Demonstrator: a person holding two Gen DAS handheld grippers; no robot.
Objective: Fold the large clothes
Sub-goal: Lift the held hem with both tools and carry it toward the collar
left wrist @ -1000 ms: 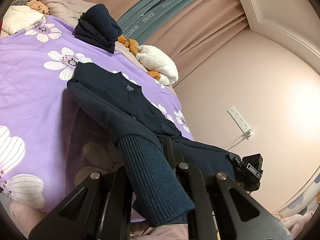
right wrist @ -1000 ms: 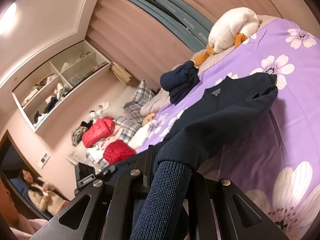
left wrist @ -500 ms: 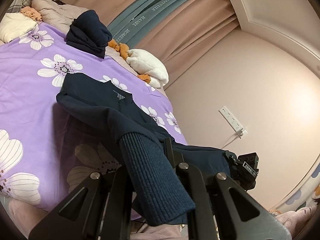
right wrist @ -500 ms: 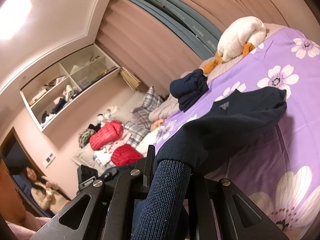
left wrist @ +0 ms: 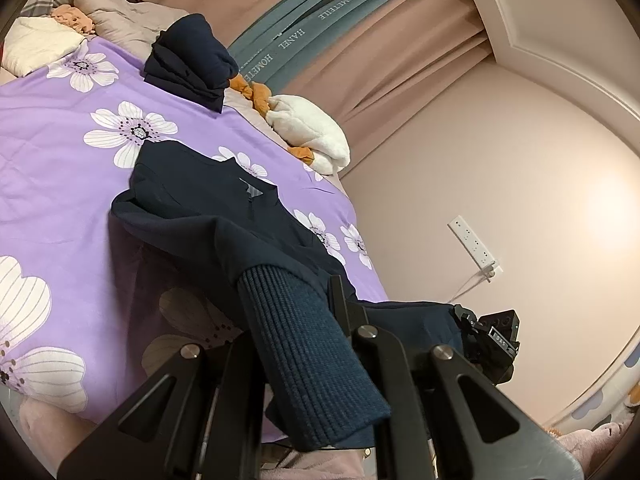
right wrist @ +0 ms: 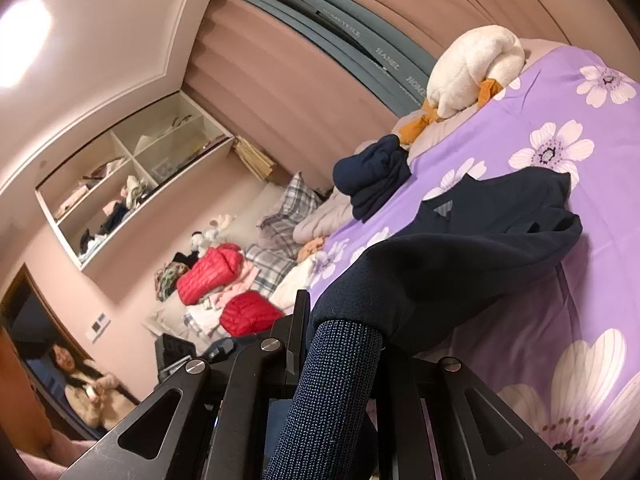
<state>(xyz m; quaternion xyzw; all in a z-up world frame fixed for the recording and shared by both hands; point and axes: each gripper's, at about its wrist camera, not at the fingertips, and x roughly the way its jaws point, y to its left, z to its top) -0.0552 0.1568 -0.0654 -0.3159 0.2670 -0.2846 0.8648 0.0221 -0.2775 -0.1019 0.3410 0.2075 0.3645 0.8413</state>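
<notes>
Purple flowered bed (left wrist: 60, 184) carries the navy sweater (left wrist: 208, 204), folded navy clothes (left wrist: 192, 64) and white plush (left wrist: 312, 136)

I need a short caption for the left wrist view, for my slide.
Left gripper clamps the ribbed cuff of a navy sweater spread over the purple floral bedspread.

navy sweater (left wrist: 208, 216) matt cloth, cuff (left wrist: 308, 344) ribbed knit; purple floral sheet (left wrist: 52, 152) smooth cloth; red jackets (right wrist: 210, 274) glossy, quilted.
</notes>
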